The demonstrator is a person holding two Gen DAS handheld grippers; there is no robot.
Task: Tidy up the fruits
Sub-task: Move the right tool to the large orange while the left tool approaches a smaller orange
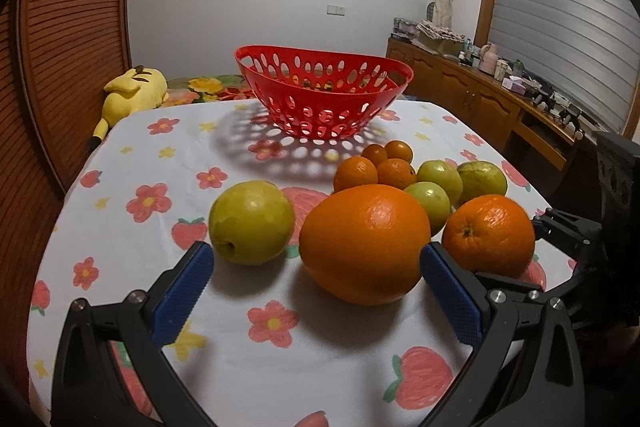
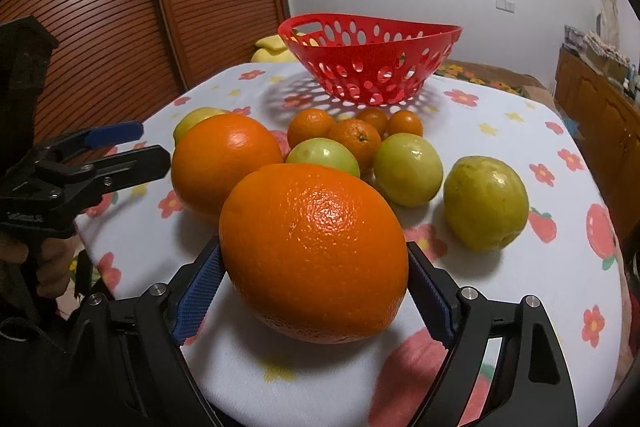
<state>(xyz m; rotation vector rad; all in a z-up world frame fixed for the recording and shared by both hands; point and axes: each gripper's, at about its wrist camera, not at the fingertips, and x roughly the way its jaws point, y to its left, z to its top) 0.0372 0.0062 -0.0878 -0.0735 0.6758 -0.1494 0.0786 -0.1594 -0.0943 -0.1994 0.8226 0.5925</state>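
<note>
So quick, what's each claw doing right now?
Left claw: open, holding nothing, the bigger orange just ahead of it.
Right claw: closed on the nearer orange.

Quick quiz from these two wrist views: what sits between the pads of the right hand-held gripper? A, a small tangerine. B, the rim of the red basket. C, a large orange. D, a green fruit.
C: in the right wrist view the large orange fills the gap of the right hand-held gripper, with a blue pad against each side of it.
</note>
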